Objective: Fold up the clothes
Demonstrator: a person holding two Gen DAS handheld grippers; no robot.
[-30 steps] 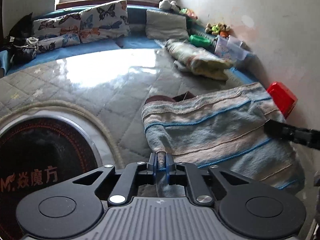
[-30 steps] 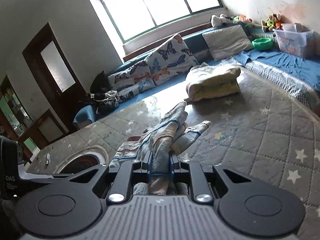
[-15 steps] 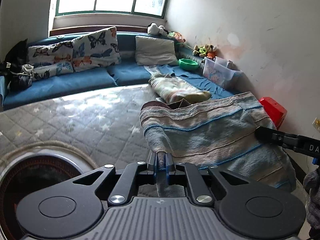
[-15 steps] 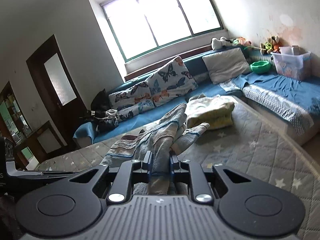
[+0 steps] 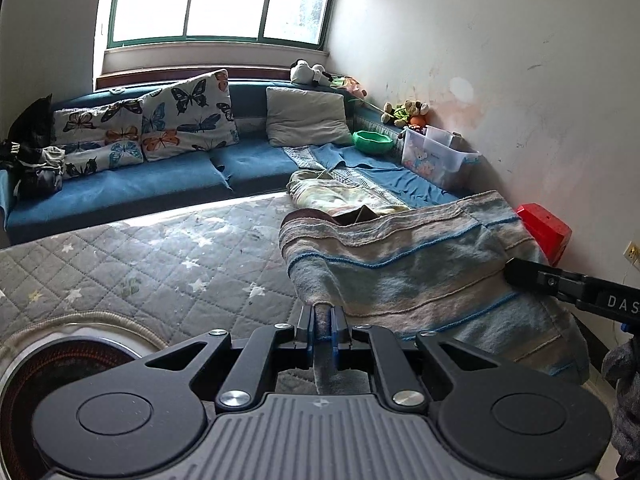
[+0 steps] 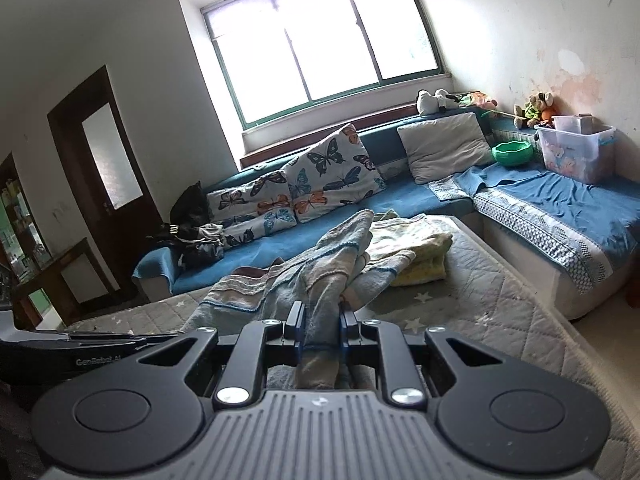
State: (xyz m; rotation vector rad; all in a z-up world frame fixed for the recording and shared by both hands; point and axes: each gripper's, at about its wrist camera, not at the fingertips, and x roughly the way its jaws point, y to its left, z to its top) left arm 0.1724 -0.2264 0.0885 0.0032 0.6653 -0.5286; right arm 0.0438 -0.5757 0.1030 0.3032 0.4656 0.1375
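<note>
A striped grey, beige and blue knit garment (image 5: 420, 272) hangs stretched between my two grippers above the quilted grey mat (image 5: 140, 256). My left gripper (image 5: 322, 320) is shut on one edge of it. My right gripper (image 6: 320, 320) is shut on another bunched edge of the garment (image 6: 320, 268); its black finger also shows at the right of the left wrist view (image 5: 560, 280). A folded pale yellow-green cloth (image 6: 416, 248) lies on the mat behind the garment.
A blue corner sofa (image 5: 140, 184) with butterfly cushions (image 5: 184, 116) runs along the far wall. A green bowl (image 6: 512, 152), a clear storage box (image 6: 576, 152) and soft toys sit on its right side. A red box (image 5: 544, 232) stands by the wall. A round dark hob (image 5: 60, 372) is at lower left.
Both grippers have lifted the garment and tilted upward; the views now show more of the window and walls. The garment stays stretched between them, both grips unchanged.
</note>
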